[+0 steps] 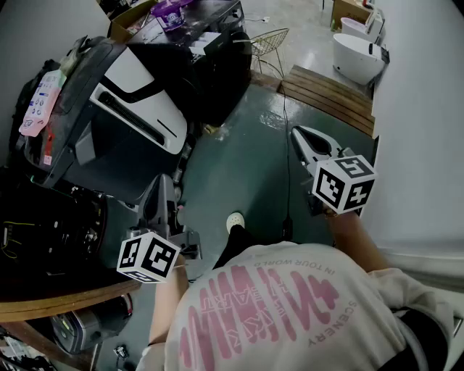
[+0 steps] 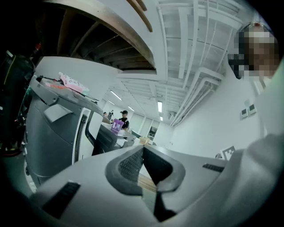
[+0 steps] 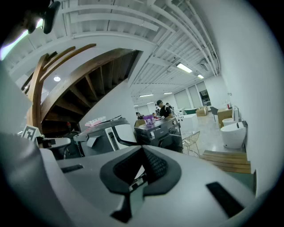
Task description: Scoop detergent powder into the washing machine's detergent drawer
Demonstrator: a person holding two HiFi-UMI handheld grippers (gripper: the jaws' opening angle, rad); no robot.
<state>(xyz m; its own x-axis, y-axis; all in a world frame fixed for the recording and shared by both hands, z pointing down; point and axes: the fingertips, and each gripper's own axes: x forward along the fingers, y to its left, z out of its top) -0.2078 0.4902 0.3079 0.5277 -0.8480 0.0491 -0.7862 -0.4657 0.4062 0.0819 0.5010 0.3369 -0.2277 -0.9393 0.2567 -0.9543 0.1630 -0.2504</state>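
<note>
Left tool and right tool: both pinched together, empty. Risk: no scoop in sight; reaching for the washing machine gains nothing.

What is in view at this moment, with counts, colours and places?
washing machine: one, grey and white, left side
dark appliance: one, black, behind the washing machine
purple container: one, purple, on the dark appliance's top
wire chair: one, pale, right of the dark appliance
wooden platform: one, brown, far right
toilets: two, white, beyond the platform
cable: one, black, on the green floor
shoe: one, white, centre
shirt: one, pale with pink print, bottom
left gripper: grey, jaws together, empty
right gripper: grey, jaws together, empty
</note>
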